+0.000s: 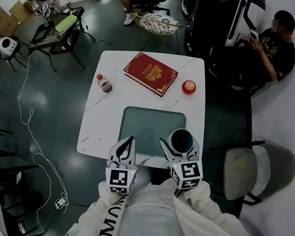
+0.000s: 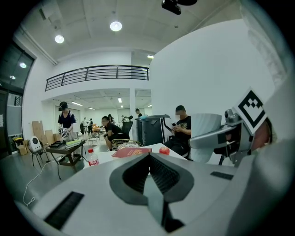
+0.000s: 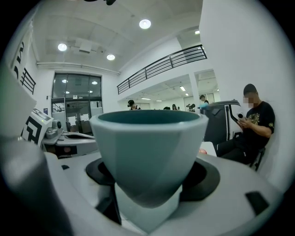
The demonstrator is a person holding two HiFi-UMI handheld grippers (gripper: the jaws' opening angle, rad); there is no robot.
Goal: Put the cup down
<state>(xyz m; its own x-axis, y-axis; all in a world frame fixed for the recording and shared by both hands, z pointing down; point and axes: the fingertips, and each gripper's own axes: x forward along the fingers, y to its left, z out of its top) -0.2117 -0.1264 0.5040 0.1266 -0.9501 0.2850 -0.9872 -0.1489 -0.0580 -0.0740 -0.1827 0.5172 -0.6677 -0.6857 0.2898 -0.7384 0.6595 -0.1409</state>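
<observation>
Cup (image 1: 181,141): pale teal outside, dark inside; sitting upright between the two jaws of the right claw, low and right of centre in the head view.
Cup position: showing over the lower right corner of the green mat (image 1: 147,123); whether its base is touching the mat I cannot tell.
Right claw (image 1: 179,145): clenching the cup, one jaw pressing on each side; in the right gripper view the cup is filling the middle of the frame.
Left claw (image 1: 127,146): jaws lying together with nothing between them; hanging over the near edge of the worktop (image 1: 102,124), just left of the right claw, low in the frame.
Worktop load: red book (image 1: 150,73) lying flat near the far edge; small red round object (image 1: 189,87) sitting just right of the book; bottle (image 1: 104,83) with a red cap standing at the left side.
Surroundings: seated person (image 1: 276,49) bending over something in their hands, upper right; grey chair (image 1: 255,172) standing at the right of the worktop.
</observation>
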